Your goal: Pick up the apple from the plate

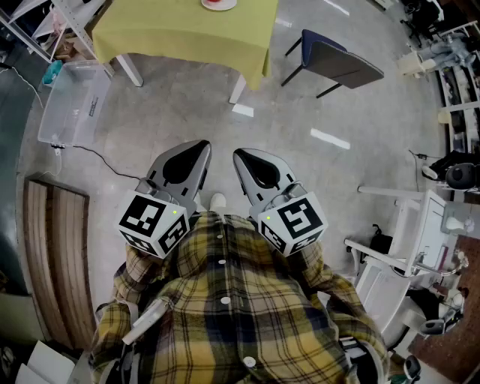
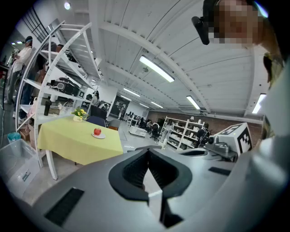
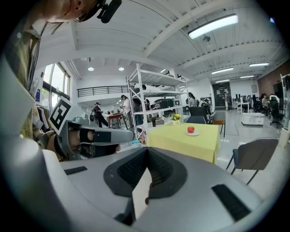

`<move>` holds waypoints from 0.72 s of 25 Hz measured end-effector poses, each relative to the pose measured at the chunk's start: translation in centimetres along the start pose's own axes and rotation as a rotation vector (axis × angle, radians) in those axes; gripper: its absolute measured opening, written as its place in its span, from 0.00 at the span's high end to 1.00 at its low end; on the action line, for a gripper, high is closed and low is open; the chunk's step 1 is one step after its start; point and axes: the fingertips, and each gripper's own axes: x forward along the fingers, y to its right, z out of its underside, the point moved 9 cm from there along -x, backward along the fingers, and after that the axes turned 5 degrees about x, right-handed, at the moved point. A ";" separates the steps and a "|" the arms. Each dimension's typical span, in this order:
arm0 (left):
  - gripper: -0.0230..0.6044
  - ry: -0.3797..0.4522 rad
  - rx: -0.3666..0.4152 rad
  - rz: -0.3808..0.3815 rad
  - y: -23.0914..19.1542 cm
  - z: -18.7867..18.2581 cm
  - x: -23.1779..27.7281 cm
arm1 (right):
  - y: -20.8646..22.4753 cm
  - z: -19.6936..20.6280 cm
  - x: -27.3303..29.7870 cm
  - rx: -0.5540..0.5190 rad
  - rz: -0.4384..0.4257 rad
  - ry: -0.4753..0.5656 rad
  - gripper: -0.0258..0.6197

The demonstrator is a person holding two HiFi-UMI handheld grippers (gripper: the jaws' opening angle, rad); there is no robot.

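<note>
A red apple (image 2: 97,132) sits on a small white plate (image 2: 98,136) on the table with the yellow cloth (image 2: 74,142), far ahead across the floor. The right gripper view shows the same apple (image 3: 190,129), plate (image 3: 193,133) and table (image 3: 183,141). In the head view only the plate's edge (image 1: 218,4) shows at the top. My left gripper (image 1: 202,147) and right gripper (image 1: 239,154) are held side by side close to my chest, over bare floor. Both point towards the table. Each has its jaws shut with nothing between them.
A clear plastic bin (image 1: 70,101) lies on the floor left of the table, with a cable running from it. A dark chair (image 1: 339,64) stands right of the table. A white shelving rack (image 3: 152,97) and people stand behind it. Wooden slats (image 1: 56,255) lie at my left.
</note>
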 end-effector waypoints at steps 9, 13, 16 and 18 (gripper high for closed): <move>0.95 0.000 0.014 0.004 1.4 0.0 0.4 | 0.7 0.5 -1.4 0.005 0.014 0.017 0.96; 0.95 0.003 0.020 -0.009 2.2 0.0 0.4 | 1.0 0.6 -2.4 0.019 0.010 0.036 0.96; 0.95 0.002 0.015 -0.017 3.3 0.5 0.5 | 1.4 0.7 -3.4 0.021 0.009 0.048 0.96; 0.95 0.002 0.013 -0.021 3.7 1.1 0.4 | 1.5 1.0 -3.8 0.017 0.006 0.050 0.96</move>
